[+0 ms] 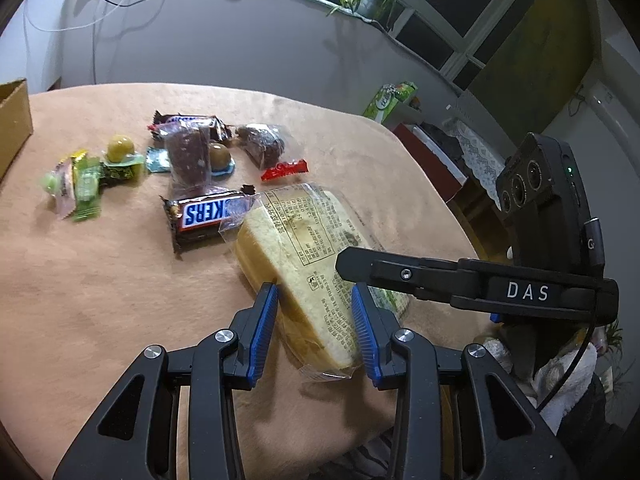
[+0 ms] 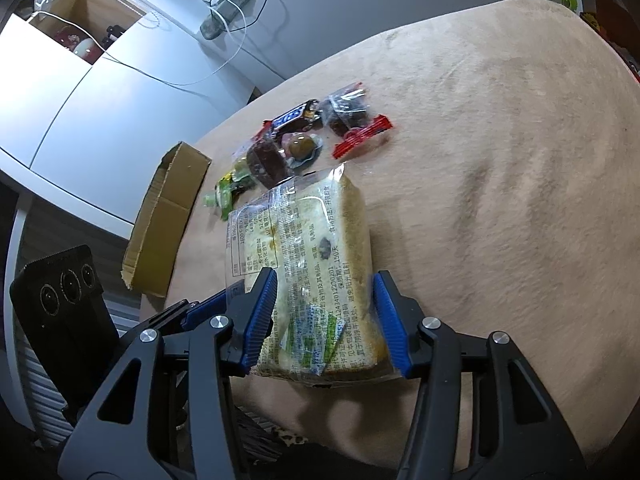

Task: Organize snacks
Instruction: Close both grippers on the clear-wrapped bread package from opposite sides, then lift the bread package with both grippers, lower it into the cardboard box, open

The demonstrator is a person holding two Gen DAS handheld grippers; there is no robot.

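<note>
- Straddling the wrapped bread slice (image 2: pixel 320 280) is the right gripper (image 2: pixel 326 312); its fingers (image 2: pixel 260 316) are spread, one on each long side of the pack, neither visibly pressing it.
- Left gripper (image 1: pixel 316 328) is also held apart around the near end of the same slice (image 1: pixel 312 264); the blue pads are seen just beside the wrapper, contact cannot be confirmed.
- Bread slice is found lying flat on the peach-covered table (image 1: pixel 100 300), nearest the viewer of all snacks; the Snickers bar (image 1: pixel 208 216) touches its far corner.
- Beyond the bread slice, small sweets (image 1: pixel 80 184) and a red packet (image 1: pixel 284 170) are scattered; a cardboard box (image 2: pixel 164 220) sits to the bread's left in the right wrist view, apart from it.
- Judgement: grasp is the step in hand. Closing should be done by one gripper only, slowly, on the crust edges, since soft bread is likely to be crushed and the slick film to slip.
- Lifting should be kept level to avoid dragging the Snickers bar.
</note>
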